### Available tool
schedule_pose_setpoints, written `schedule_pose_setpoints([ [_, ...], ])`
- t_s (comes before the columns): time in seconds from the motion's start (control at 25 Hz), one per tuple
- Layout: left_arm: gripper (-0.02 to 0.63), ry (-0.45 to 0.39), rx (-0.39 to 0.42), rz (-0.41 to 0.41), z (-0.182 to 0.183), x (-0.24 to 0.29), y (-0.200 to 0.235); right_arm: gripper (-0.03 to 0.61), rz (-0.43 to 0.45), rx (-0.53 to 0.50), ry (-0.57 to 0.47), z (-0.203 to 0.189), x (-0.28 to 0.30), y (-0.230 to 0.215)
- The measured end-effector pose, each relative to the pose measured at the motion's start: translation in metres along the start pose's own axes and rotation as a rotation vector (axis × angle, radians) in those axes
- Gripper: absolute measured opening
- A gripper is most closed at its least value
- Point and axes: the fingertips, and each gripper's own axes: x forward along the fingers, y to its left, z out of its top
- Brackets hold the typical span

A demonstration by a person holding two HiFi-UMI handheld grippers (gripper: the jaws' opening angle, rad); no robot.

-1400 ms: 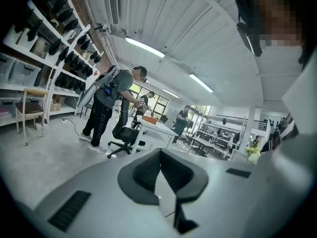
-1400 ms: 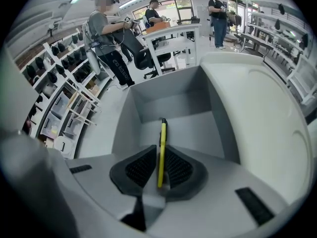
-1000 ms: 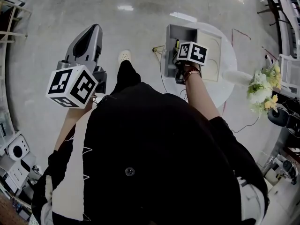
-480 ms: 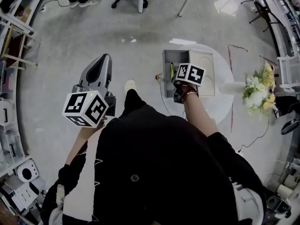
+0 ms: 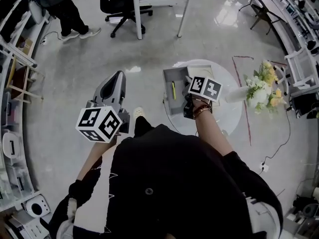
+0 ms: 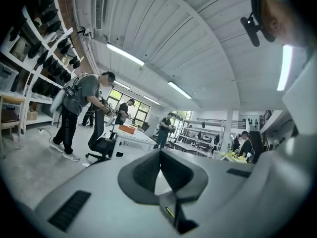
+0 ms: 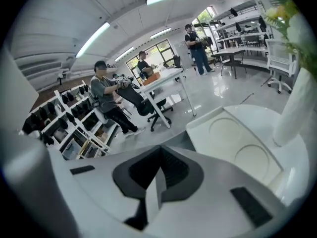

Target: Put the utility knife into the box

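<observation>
Already the yellow utility knife (image 5: 173,90) lies inside the grey box (image 5: 168,77) on the round white table (image 5: 225,119). The left gripper (image 6: 159,153) and right gripper (image 7: 159,158) both have their jaws pressed together on nothing. The right one hangs near the box, so a careless swing might shove it or topple the flower vase (image 5: 238,94). Count: one knife, one box, one vase, two grippers.

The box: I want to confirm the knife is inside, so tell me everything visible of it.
The box is grey, rectangular and open-topped, with low walls, seemingly metal or plastic. It sits flat on the left part of the round white table. A slim yellow utility knife lies lengthwise on its floor.
</observation>
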Motion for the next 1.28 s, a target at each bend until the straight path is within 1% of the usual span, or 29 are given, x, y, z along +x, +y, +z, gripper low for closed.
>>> schedule_pose_setpoints([
  [0.24,0.011,-0.023,0.024,-0.056,0.005,0.002,-0.032,0.006,0.118,0.02,-0.153,0.038,-0.053,0.026],
  [0.48,0.011,-0.05,0.046,-0.09,0.01,-0.007,-0.062,0.005,0.248,-0.029,-0.287,0.063,-0.111,0.058],
  [0.56,0.011,-0.056,0.052,-0.094,0.01,-0.011,-0.068,0.006,0.275,-0.055,-0.332,0.068,-0.127,0.066],
  [0.76,0.011,-0.066,0.06,-0.093,0.009,-0.02,-0.079,0.005,0.292,-0.132,-0.444,0.077,-0.165,0.076],
  [0.88,0.011,-0.07,0.069,-0.089,0.011,-0.025,-0.085,0.005,0.326,-0.178,-0.524,0.085,-0.188,0.088],
  [1.0,0.011,-0.07,0.078,-0.088,0.01,-0.03,-0.091,0.005,0.345,-0.219,-0.577,0.085,-0.203,0.094],
  [1.08,0.011,-0.07,0.079,-0.089,0.009,-0.032,-0.095,0.005,0.342,-0.235,-0.587,0.082,-0.207,0.093],
  [1.28,0.011,-0.06,0.074,-0.081,0.0,-0.036,-0.101,0.005,0.323,-0.259,-0.562,0.073,-0.207,0.086],
])
